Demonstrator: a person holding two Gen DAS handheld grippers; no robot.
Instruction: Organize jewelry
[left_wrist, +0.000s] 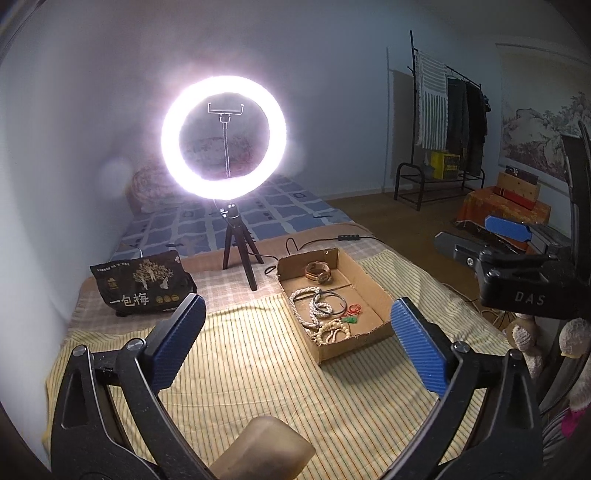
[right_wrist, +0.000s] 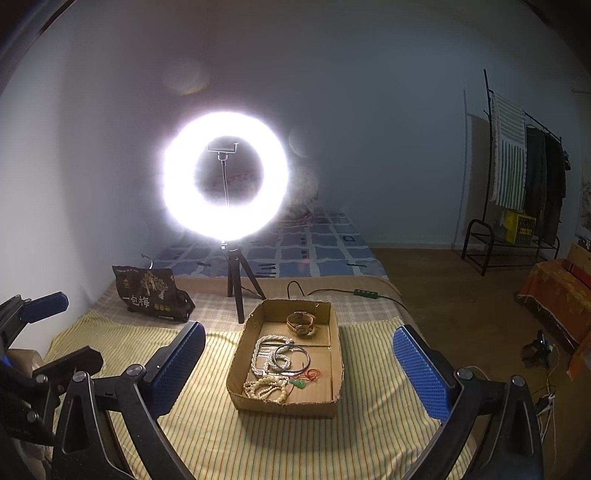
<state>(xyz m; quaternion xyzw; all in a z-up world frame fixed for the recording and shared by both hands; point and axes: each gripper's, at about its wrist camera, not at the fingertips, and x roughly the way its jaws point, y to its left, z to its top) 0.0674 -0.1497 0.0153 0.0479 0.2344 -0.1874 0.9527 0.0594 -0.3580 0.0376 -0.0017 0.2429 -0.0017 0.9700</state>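
Jewelry lies heaped in a shallow cardboard box (right_wrist: 334, 354) on a yellow striped cloth (right_wrist: 207, 435): a wristwatch (right_wrist: 301, 324) at the far end, white bead strands (right_wrist: 267, 350) and a dark bangle (right_wrist: 295, 358) mid-box, cream beads (right_wrist: 264, 387) and a green pendant on red cord (right_wrist: 298, 384) nearest. The left gripper (left_wrist: 297, 341) and right gripper (right_wrist: 299, 363) hover short of the box, jaws spread wide, holding nothing. Behind the box, a lit ring light (right_wrist: 225, 175) stands on a tripod, with a black printed bag (right_wrist: 151, 291) to its left. A clothes rack (right_wrist: 524, 177) lines the far wall.
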